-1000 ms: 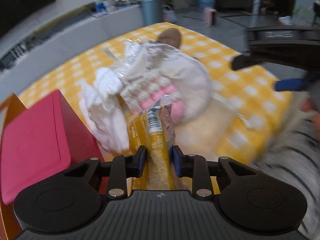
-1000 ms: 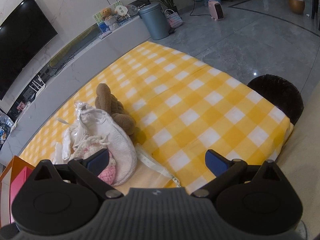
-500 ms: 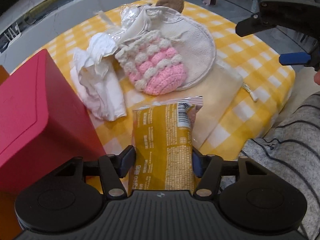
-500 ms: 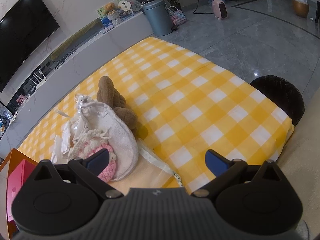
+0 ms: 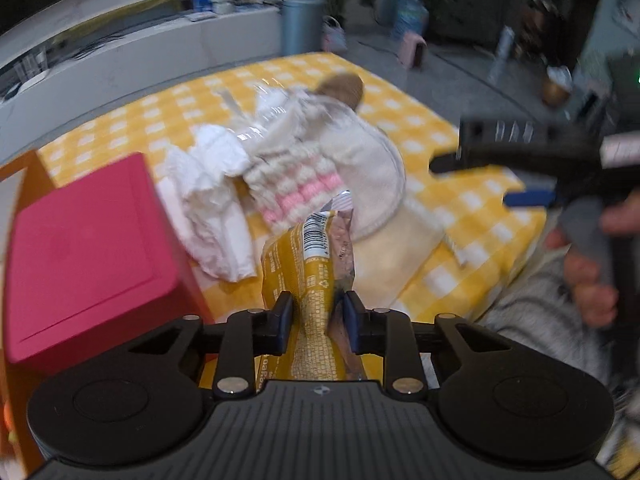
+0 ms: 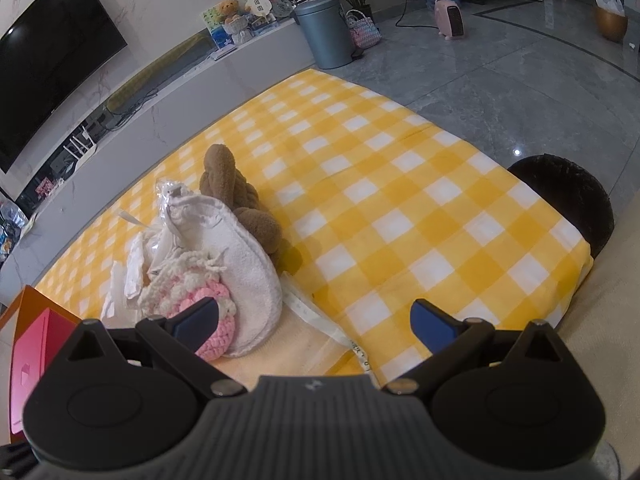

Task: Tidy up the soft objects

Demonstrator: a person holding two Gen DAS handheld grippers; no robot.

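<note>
My left gripper (image 5: 316,316) is shut on a yellow snack packet (image 5: 310,264) and holds it above the near edge of the yellow checked cloth (image 5: 424,128). Ahead lie a pink and cream crochet pouch (image 5: 296,184), a white towel (image 5: 360,152), a crumpled white cloth (image 5: 212,200) and a brown plush toy (image 5: 344,84). My right gripper (image 6: 316,320) is open and empty above the near edge; the pouch (image 6: 208,308), the towel (image 6: 248,264) and the plush toy (image 6: 236,196) lie at its left.
A red box (image 5: 80,256) stands in an orange container (image 5: 28,172) at the left, also in the right wrist view (image 6: 28,360). A cream mat (image 6: 296,348) with a tape measure (image 6: 320,316) lies near the front edge. A black stool (image 6: 568,200) stands at the right.
The left gripper has closed tighter on the snack packet, squeezing it narrow, and lifted it; the view shifted. The right gripper has stayed open and nearly still.
</note>
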